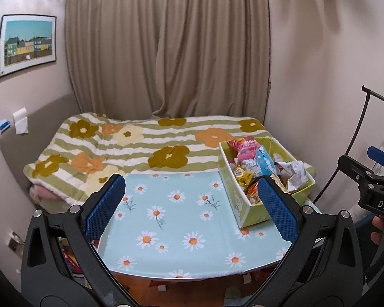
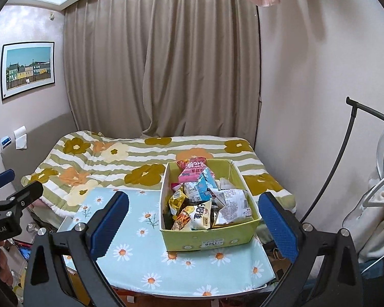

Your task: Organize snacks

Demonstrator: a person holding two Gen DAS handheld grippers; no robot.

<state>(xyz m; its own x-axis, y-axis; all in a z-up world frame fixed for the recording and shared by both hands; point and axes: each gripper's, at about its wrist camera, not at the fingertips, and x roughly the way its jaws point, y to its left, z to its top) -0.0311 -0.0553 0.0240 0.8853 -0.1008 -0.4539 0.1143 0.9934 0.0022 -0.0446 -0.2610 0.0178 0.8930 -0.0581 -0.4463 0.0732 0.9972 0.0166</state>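
The green snack box (image 2: 207,240) sits on the daisy-patterned table (image 2: 146,263), packed with wrapped snacks (image 2: 199,204), and in the right wrist view it lies straight ahead between the blue pads of the right claw (image 2: 193,220), filling the centre of the frame. That claw stands wide apart and holds nothing. In the left wrist view the same box (image 1: 243,204) sits off to the right of the frame, partly behind the right-hand pad of the left claw (image 1: 190,204), whose jaws are also spread to their widest with nothing between them. So the right hand looks the nearer and better lined up. The box's long axis runs away from the cameras toward the bed (image 2: 140,163), its short labelled end facing the claws. Its right side sits near the table's right edge, and its far end reaches over the bed. The open room is the bare cloth in the left and lower part of the frame.
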